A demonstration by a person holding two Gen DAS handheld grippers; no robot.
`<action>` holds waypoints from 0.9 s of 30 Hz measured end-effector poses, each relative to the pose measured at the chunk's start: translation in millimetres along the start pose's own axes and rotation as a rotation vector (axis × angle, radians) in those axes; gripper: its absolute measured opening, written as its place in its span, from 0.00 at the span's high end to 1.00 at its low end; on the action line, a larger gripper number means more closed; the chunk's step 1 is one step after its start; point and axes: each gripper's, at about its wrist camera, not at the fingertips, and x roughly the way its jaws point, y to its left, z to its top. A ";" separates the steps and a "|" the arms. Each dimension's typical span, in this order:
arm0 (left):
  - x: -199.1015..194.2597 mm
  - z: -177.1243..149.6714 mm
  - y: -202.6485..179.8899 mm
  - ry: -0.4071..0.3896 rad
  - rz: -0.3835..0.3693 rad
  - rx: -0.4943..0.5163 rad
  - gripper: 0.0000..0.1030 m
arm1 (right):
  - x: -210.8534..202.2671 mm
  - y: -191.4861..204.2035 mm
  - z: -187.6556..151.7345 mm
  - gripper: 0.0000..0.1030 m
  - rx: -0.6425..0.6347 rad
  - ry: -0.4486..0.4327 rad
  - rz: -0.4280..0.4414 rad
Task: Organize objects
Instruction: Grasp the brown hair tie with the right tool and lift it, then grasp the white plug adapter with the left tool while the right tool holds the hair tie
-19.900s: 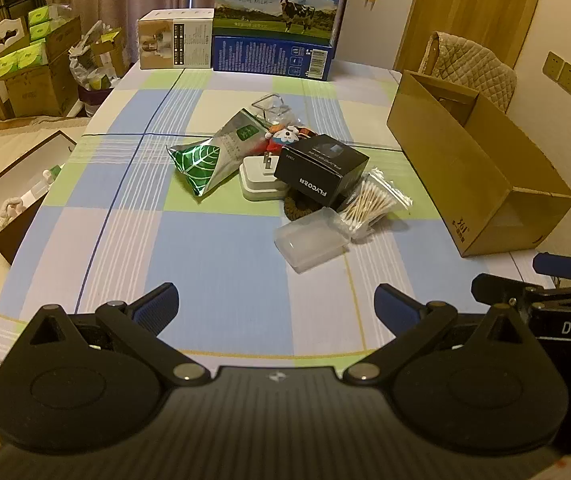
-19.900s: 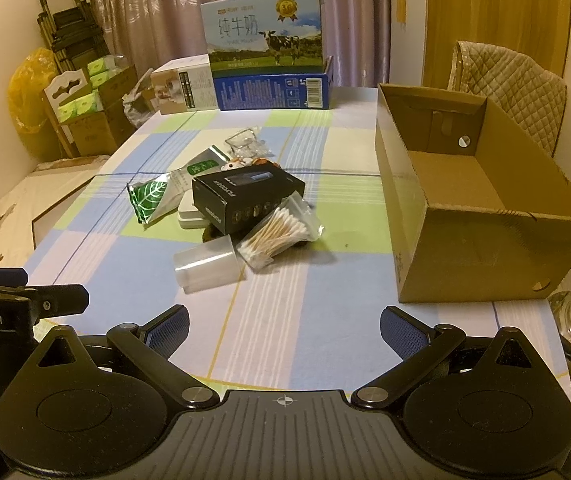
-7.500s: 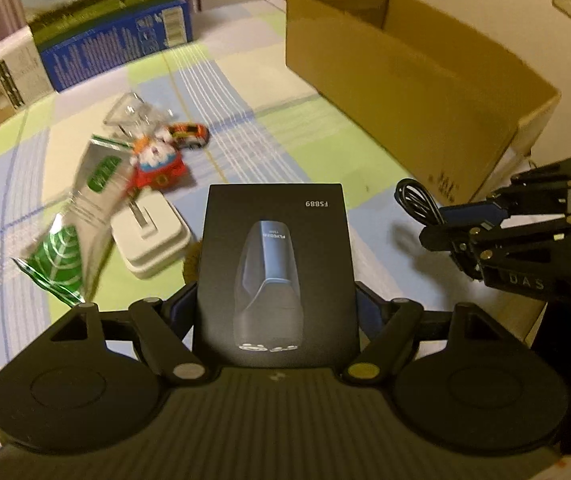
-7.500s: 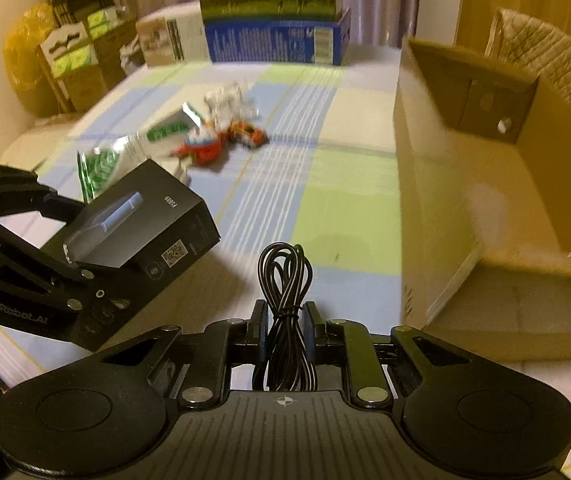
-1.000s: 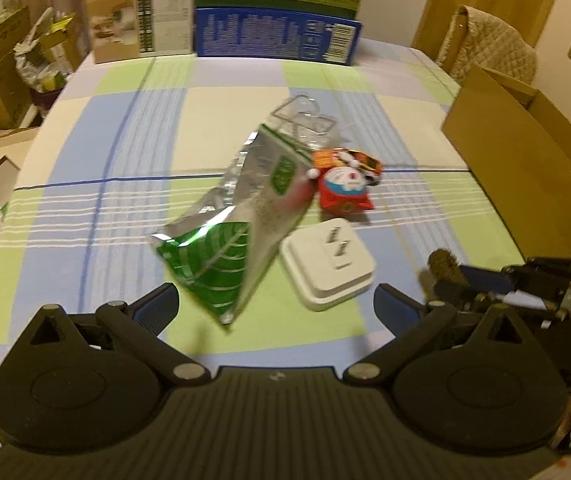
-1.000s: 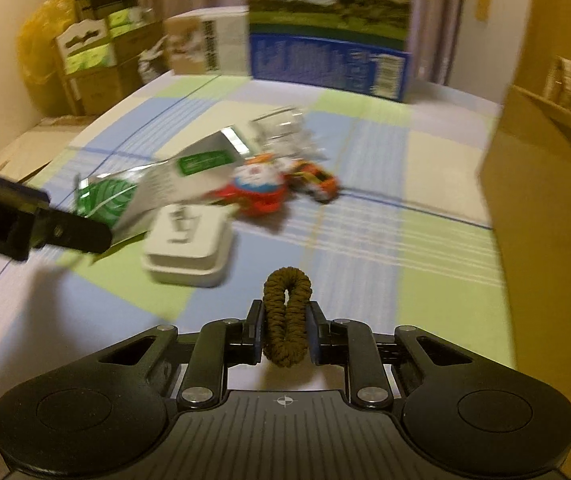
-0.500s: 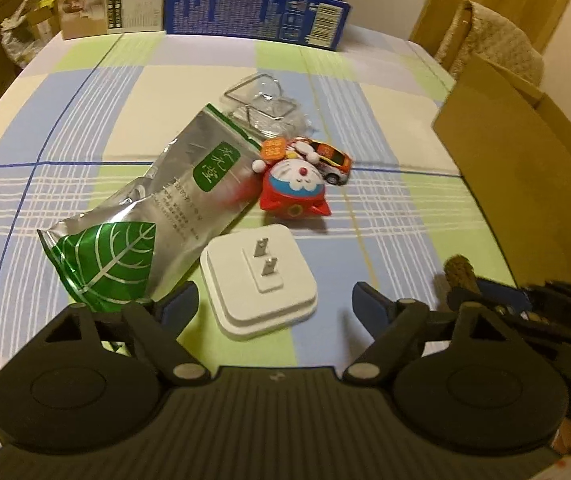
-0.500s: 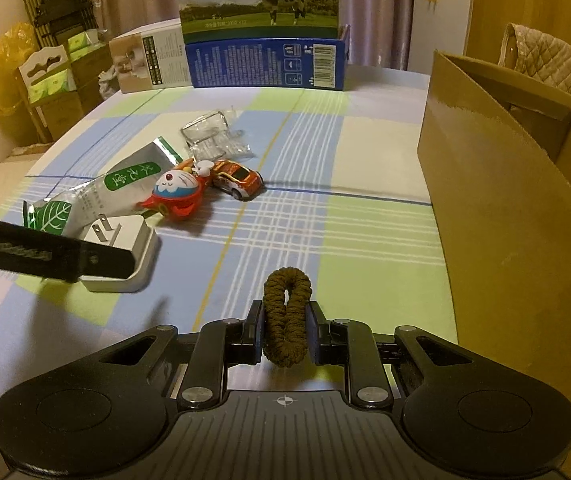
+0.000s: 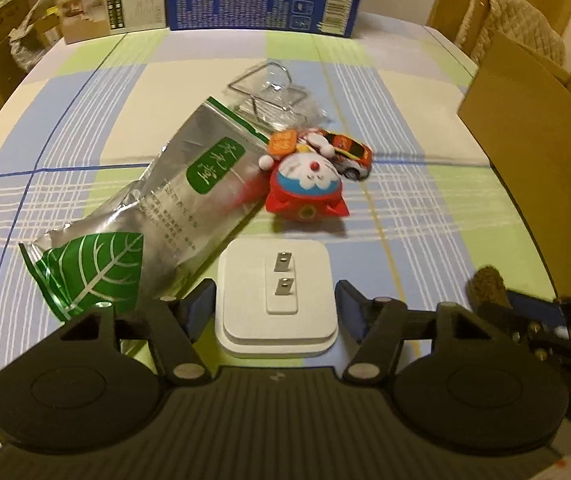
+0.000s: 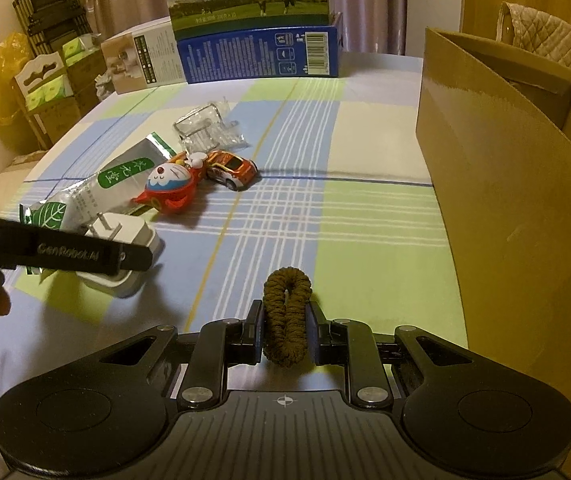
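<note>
Now, a checked tablecloth [image 9: 405, 92], milk cartons [image 10: 253, 20] at the far end, cardboard box [image 10: 525, 220] right. Foil pouch [image 9: 173, 200], red toy [image 9: 309, 192] and toy car [image 9: 345, 152] crowd behind the white plug [image 9: 277, 296]. Left gripper [image 9: 275, 306] has just been closing, plug between its jaws, contact unclear. Right gripper [image 10: 285, 332] clenches a brown hair tie [image 10: 287, 312].

foil pouch [image 9: 153, 216] crowding white plug [image 9: 277, 296], open tablecloth [image 10: 365, 216] rightward

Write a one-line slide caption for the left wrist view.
Left gripper, jaws just closing, straddles a white plug adapter lying prongs-up beside a foil tea pouch on the checked tablecloth.
</note>
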 end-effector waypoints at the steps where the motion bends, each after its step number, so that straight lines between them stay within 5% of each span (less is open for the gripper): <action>1: -2.8 -2.9 -1.9 0.004 0.000 0.022 0.41 | -0.3 0.0 -0.4 0.82 0.001 0.001 0.000; 19: -17.4 -24.6 -12.5 0.023 0.028 0.144 0.42 | -2.5 7.8 -6.3 0.82 -0.024 0.017 0.010; 27: -43.2 -29.2 -13.4 0.006 0.025 0.119 0.42 | -23.1 15.1 -6.0 0.82 -0.039 0.011 0.009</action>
